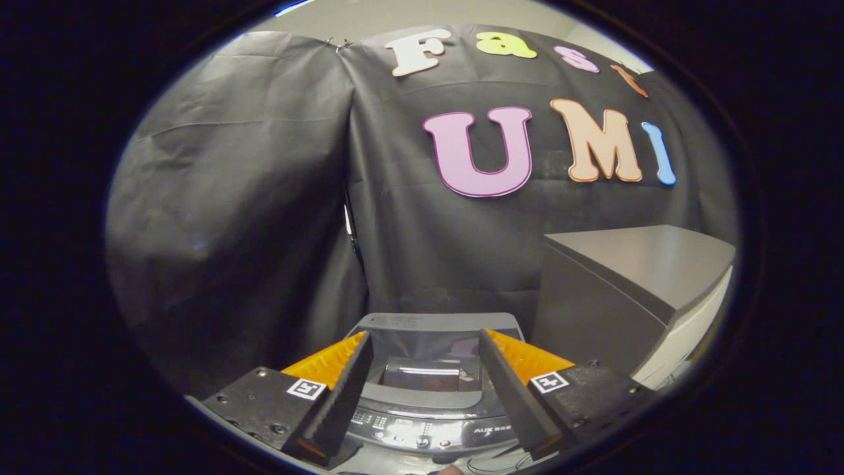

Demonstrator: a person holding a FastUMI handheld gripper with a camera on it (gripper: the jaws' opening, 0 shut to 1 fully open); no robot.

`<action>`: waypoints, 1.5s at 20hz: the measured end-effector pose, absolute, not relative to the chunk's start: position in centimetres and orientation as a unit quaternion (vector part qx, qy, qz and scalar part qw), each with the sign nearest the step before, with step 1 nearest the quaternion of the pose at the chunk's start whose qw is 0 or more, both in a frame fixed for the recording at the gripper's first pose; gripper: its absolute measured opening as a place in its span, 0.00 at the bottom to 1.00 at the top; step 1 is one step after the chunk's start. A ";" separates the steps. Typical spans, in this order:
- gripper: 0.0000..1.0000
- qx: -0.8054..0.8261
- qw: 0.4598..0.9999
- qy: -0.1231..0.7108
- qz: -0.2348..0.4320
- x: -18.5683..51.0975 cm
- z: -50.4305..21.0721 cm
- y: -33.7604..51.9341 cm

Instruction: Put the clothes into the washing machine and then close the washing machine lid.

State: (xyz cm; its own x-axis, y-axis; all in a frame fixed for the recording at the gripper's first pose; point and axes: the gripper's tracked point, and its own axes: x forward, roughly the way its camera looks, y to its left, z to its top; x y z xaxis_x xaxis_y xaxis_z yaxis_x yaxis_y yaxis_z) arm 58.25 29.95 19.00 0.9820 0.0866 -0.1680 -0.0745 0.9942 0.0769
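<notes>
Gripper point(426, 386) hovers above the washing machine point(428, 422), fingers point(339, 396) spread apart with nothing between them. Grey cabinet point(633, 290) stands to the right of the machine, against the black cloth wall point(250, 198). Washing machine sits just below and ahead of the fingers; its lid point(425, 343) with a dark window appears down. Control panel point(422, 432) lies nearest the fingers.

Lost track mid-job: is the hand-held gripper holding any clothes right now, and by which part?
Nothing is held. The hand-held gripper is open, its fingers apart with only the washing machine showing between them, lid down.
</notes>
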 end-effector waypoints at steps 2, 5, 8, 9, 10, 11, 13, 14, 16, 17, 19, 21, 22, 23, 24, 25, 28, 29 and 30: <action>0.97 0.042 0.995 0.087 0.039 58.4 19.3 29.5; 0.97 0.043 0.995 0.081 0.038 58.2 19.6 29.6; 0.97 0.043 0.996 0.073 0.039 58.1 19.9 29.7; 0.97 0.041 0.996 0.069 0.039 58.0 19.9 29.7; 0.97 0.041 0.996 0.066 0.039 57.9 19.9 29.9; 0.97 0.042 0.996 0.065 0.038 57.7 19.9 29.7; 0.97 0.048 0.996 0.064 0.038 57.2 19.7 29.6; 0.97 0.049 0.996 0.062 0.037 56.6 19.5 29.5; 0.97 0.043 0.997 0.059 0.034 55.4 18.8 28.9; 0.97 0.038 0.997 0.058 0.032 54.7 18.6 28.6; 0.97 0.037 0.997 0.054 0.029 53.4 18.1 27.9; 0.97 0.038 0.998 0.051 0.029 52.1 17.4 27.7; 0.97 0.038 0.997 0.053 0.030 51.4 17.1 27.5; 0.97 0.038 0.997 0.056 0.031 50.7 16.7 27.3; 0.97 0.038 0.997 0.054 0.031 49.9 16.3 27.1; 0.97 0.038 0.998 0.048 0.032 49.1 16.2 26.9; 0.97 0.053 0.997 0.036 0.039 47.3 15.6 26.5; 0.97 0.059 0.997 0.037 0.038 46.8 15.3 26.3; 0.97 0.064 0.997 0.035 0.037 46.2 15.1 26.1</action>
State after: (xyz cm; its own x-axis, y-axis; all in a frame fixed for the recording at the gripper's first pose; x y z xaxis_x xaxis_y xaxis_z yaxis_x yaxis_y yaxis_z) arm 46.21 26.06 15.15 0.9948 0.0790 -0.0649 -0.0701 0.9891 0.1297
